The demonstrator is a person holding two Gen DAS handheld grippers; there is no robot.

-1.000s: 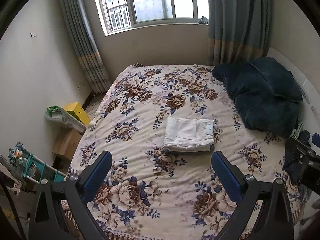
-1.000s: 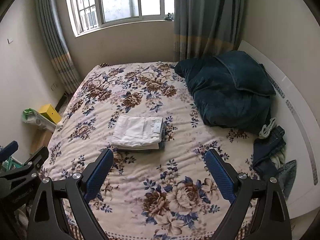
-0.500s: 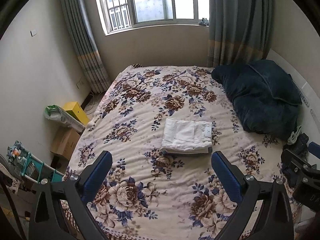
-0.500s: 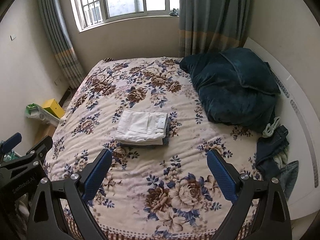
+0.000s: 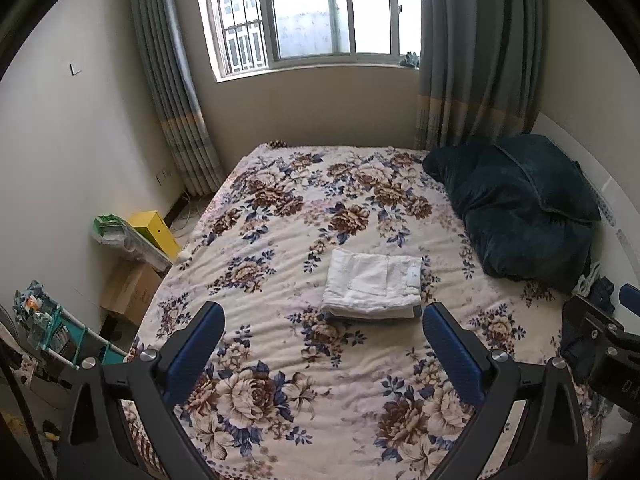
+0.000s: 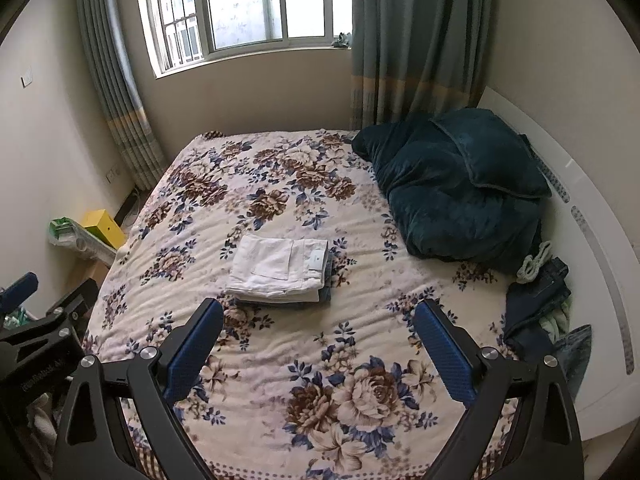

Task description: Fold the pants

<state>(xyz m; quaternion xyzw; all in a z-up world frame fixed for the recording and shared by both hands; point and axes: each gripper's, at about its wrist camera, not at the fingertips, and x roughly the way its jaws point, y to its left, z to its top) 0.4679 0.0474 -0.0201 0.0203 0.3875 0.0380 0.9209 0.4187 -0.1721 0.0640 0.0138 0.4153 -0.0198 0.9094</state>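
Pants, white and folded, top a small stack mid-bed, nearer the foot edge. Your left gripper and right gripper hang above that edge, jaws spread, empty. This fold looks finished; next, fetch the dark jeans by the headboard.

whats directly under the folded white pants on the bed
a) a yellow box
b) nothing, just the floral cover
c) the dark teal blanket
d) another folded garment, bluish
d: in the right wrist view a bluish folded garment peeks out beneath the folded white pants along their right and near edges, so the pants top a small stack on the floral cover.
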